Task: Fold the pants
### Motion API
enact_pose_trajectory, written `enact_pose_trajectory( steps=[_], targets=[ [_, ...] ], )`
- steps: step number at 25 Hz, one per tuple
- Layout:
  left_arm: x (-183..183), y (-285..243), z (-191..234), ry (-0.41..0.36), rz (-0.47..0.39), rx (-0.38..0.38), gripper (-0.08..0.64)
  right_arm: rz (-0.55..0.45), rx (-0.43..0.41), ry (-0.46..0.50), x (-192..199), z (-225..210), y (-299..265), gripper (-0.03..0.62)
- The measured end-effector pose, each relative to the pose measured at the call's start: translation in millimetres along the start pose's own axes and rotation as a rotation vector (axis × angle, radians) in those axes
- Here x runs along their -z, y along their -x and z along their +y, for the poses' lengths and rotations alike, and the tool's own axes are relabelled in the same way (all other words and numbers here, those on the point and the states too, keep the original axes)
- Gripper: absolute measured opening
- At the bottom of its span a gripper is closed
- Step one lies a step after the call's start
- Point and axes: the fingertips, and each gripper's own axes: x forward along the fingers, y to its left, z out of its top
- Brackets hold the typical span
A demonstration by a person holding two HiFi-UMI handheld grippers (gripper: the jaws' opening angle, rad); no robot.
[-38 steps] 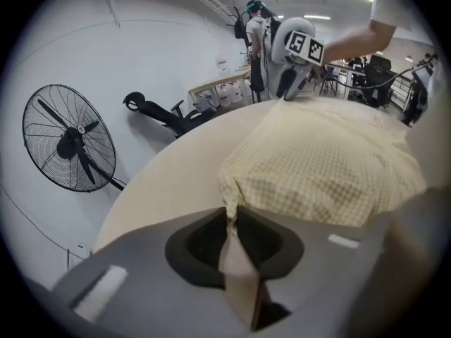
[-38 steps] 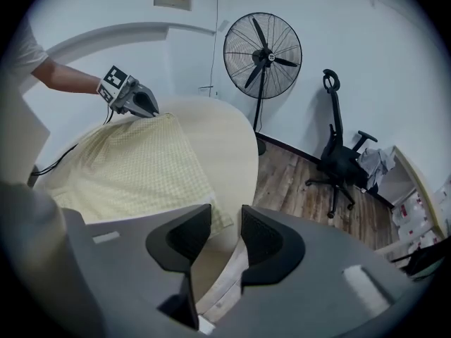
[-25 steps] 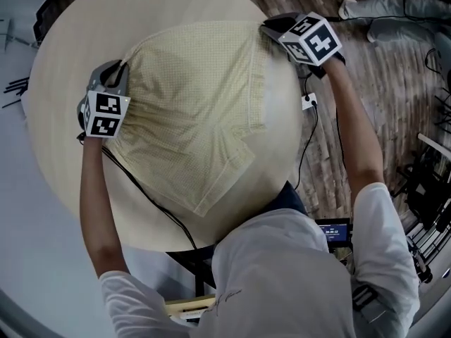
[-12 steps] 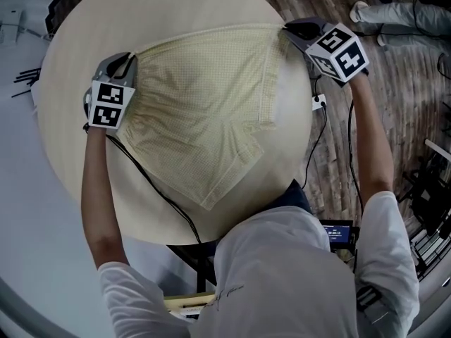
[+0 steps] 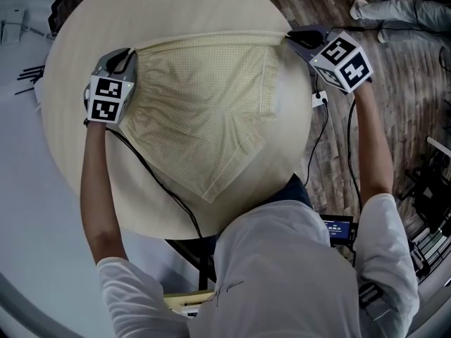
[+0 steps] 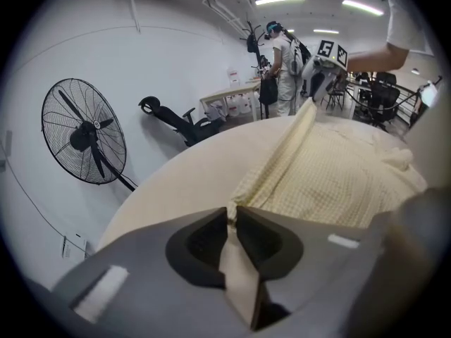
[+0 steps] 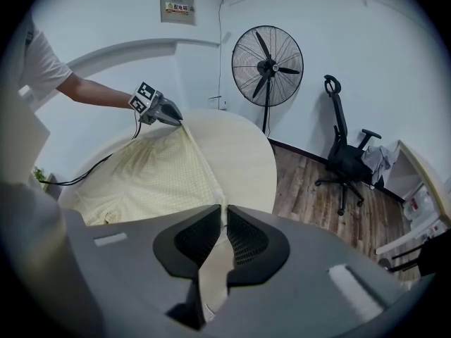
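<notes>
Round pale-wood table (image 5: 176, 5) filled the head view, with plank flooring off to its right. Left gripper (image 5: 129, 55) had its jaws nipped together on one corner of the waistband, cloth running straight through the pads. Right gripper (image 5: 290, 38) was pinched just as narrowly on the other corner, over the table's right edge. Between them hung the pale yellow checked shorts (image 5: 204, 111), waistband on the far side and pulled into a straight line. The legs trailed back across the table toward the person, and one hem lay near the close edge.

This looked like light, thin, floppy cloth. It would probably sag wherever it wasn't held and slide easily on the smooth top. The two waistband corners seemed the right hold, since the thicker band gives the pads something to bite. For a fold, a hem corner would likely serve next.

Against a second earlier, the waistband had gone from a slack curve to taut. The right gripper had swung outward past the table edge, spreading the pair apart. The wrinkles across the seat had flattened out too.
</notes>
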Motion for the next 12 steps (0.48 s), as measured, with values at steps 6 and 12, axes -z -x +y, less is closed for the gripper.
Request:
enact_pose_trajectory(
  steps=[6, 12],
  targets=[
    [1, 6, 0, -0.002, 0.004, -0.005, 0.098, -0.057, -0.015, -0.037, -3, 17, 17, 0.029],
    [1, 12, -2, -0.006, 0.012, -0.005, 0.097, -0.071, -0.019, -0.048, -7, 32, 31, 0.029]
  ],
)
